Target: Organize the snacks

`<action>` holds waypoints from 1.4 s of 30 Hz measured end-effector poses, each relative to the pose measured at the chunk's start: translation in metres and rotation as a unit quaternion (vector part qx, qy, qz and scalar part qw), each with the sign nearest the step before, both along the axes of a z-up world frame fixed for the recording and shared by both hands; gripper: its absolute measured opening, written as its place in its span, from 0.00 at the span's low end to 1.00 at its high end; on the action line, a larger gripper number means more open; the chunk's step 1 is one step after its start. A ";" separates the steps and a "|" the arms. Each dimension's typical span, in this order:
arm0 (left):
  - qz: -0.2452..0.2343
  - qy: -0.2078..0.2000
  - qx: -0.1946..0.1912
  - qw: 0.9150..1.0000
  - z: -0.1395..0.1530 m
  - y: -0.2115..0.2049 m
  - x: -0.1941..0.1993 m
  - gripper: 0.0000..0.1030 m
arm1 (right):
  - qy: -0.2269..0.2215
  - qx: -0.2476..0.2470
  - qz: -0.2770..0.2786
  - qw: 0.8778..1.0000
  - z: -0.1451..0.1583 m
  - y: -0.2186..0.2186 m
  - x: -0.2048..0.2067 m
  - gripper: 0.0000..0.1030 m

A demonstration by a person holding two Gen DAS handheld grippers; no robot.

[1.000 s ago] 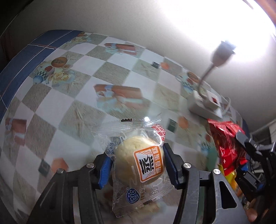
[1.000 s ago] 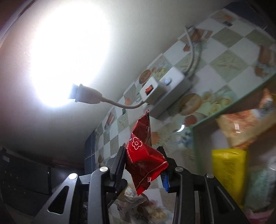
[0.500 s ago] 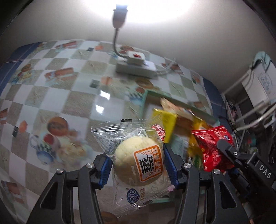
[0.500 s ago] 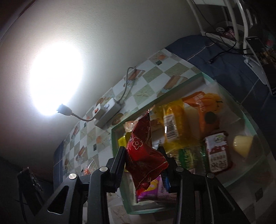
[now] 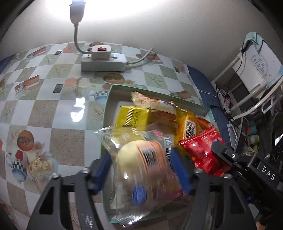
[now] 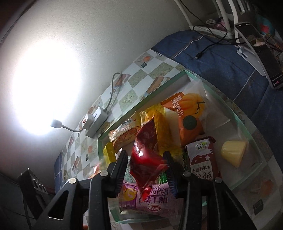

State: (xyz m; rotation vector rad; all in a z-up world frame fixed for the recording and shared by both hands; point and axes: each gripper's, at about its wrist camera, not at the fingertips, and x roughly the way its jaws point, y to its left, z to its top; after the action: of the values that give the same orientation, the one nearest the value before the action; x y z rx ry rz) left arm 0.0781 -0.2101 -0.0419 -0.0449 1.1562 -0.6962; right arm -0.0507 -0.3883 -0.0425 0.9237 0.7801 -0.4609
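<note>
A green-rimmed box (image 5: 106, 106) on the checked tablecloth holds several snack packets; it also shows in the right wrist view (image 6: 235, 115). My left gripper (image 5: 141, 166) stands wide open around a clear-wrapped yellow bun (image 5: 139, 164), which is blurred and tilting over the box's near left corner. My right gripper (image 6: 146, 164) is over the box, jaws apart, with a red foil packet (image 6: 146, 152) between them; in the left wrist view the packet (image 5: 201, 150) sits at the gripper's tip.
A white power strip (image 5: 103, 62) with a gooseneck lamp (image 5: 77, 10) stands by the wall behind the box. A blue cloth (image 6: 221, 67) and a phone on a stand (image 6: 261, 53) lie to the right. A white rack (image 5: 247, 70) stands beyond the table.
Both grippers moved from the open tablecloth to over the box. My left jaws have spread and the bun is slipping down. My right jaws have widened around the red packet.
</note>
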 end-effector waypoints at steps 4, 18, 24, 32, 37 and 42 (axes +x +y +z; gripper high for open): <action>-0.006 -0.018 0.004 1.000 0.008 0.002 -0.004 0.85 | 0.013 -0.019 0.009 1.000 0.001 0.001 0.002 0.66; 0.128 -0.068 0.070 0.987 0.030 0.101 -0.003 0.96 | 0.050 -0.127 0.048 0.989 0.018 0.042 -0.008 1.00; 0.171 -0.070 0.113 0.976 0.023 0.139 -0.015 0.96 | 0.061 -0.161 0.086 0.981 0.022 0.075 -0.012 1.00; 0.164 -0.069 0.135 0.975 0.022 0.155 -0.035 0.96 | 0.068 -0.191 0.108 0.973 0.027 0.106 -0.023 1.00; 0.167 -0.091 0.163 0.968 0.024 0.160 -0.048 0.96 | 0.073 -0.196 0.121 0.970 0.025 0.116 -0.026 1.00; 0.171 -0.094 0.172 0.965 0.024 0.164 -0.054 0.96 | 0.073 -0.201 0.124 0.969 0.026 0.121 -0.030 1.00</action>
State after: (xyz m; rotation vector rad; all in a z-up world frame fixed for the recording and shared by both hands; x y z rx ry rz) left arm 0.0238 -0.0461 -0.0184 0.1118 1.0377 -0.1832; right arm -0.0803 -0.2670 -0.0161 0.4102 0.8835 -0.4480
